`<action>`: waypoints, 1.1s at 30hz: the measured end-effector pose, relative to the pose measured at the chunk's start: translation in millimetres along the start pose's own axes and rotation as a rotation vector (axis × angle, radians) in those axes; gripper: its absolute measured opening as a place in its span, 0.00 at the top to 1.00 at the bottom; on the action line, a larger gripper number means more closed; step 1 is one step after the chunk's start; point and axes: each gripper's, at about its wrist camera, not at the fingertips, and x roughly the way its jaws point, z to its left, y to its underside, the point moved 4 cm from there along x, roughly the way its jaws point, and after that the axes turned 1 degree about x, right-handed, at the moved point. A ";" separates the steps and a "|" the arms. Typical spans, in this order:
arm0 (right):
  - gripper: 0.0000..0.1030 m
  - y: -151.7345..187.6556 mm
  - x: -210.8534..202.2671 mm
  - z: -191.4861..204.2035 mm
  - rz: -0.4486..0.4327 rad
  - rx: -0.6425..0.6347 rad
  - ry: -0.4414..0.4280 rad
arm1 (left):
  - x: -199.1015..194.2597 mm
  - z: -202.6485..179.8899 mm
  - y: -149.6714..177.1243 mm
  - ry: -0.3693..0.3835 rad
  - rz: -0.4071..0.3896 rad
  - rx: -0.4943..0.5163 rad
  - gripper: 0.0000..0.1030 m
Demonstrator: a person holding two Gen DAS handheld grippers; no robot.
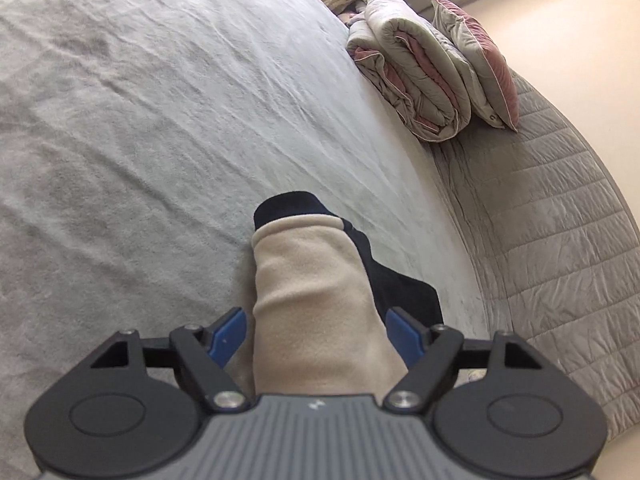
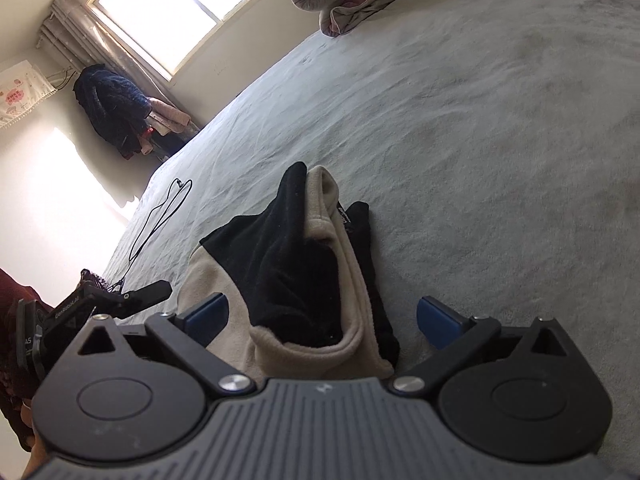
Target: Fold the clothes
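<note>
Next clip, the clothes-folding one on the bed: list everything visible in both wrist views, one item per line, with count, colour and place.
garment: one, beige and black fleece, bunched on the bed in front of both grippers
bed cover: one, light grey, fills most of both views
folded quilt: one, grey with pink lining, far end of the bed
pillow: one, grey and dusty pink, leaning beside the quilt
quilted bed edge: one, grey, along the wall side
cable: one, thin black, lying on the bed near its edge
hanging clothes: a pile, dark blue, pink, by the window
window: one, bright
left gripper: black, blue fingers, open around the garment
right gripper: same, open
</note>
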 end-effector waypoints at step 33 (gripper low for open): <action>0.14 -36.0 17.2 -40.8 0.128 0.208 -0.143 | 31.1 14.1 -5.5 -0.028 -0.068 -0.088 0.38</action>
